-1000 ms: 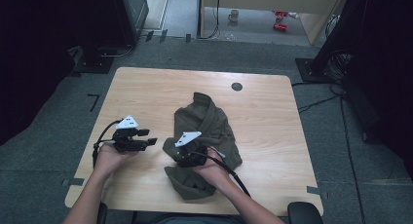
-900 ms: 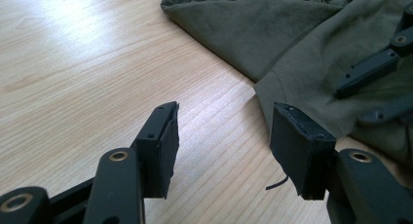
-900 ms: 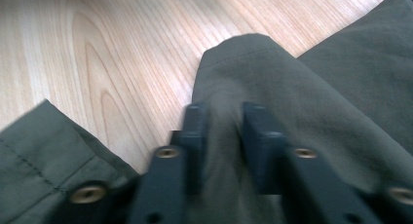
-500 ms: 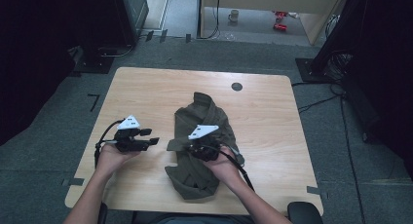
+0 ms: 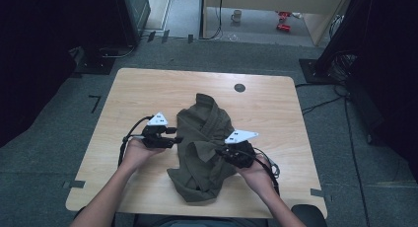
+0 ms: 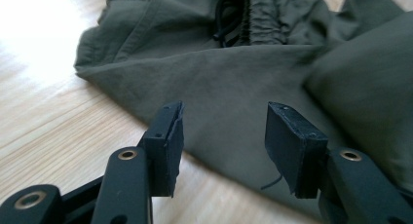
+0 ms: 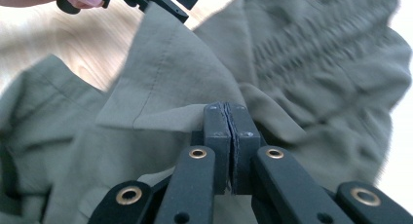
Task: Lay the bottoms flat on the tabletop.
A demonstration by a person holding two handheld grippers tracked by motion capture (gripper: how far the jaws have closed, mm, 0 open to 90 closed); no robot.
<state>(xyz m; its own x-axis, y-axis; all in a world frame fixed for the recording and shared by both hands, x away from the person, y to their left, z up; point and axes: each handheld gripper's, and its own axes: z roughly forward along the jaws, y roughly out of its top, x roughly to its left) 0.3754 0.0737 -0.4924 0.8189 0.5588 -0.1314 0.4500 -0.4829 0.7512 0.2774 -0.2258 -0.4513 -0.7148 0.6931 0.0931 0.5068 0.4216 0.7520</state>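
An olive-green garment [image 5: 204, 138] with an elastic waistband and a dark drawstring [image 6: 226, 27] lies crumpled mid-table. My left gripper [image 5: 176, 138] is at its left edge, and in the left gripper view its jaws [image 6: 224, 124] stand open just above the flat fabric [image 6: 229, 87], holding nothing. My right gripper [image 5: 220, 151] is on the garment's right side. In the right gripper view it [image 7: 232, 112] is shut on a raised fold of the cloth [image 7: 165, 68]. The left gripper's tip [image 7: 165, 0] appears at the top of that view.
The light wooden table [image 5: 143, 91] has a dark round grommet [image 5: 239, 88] near its far edge. A black cable [image 5: 270, 167] trails by the right hand. On the floor beyond are a mug [image 5: 237, 15] and red items [image 5: 283, 20]; dark equipment stands on both sides.
My right gripper has moved to the right with a fold of the garment, pulling the cloth out. My left gripper has shifted right, up to the garment's left edge.
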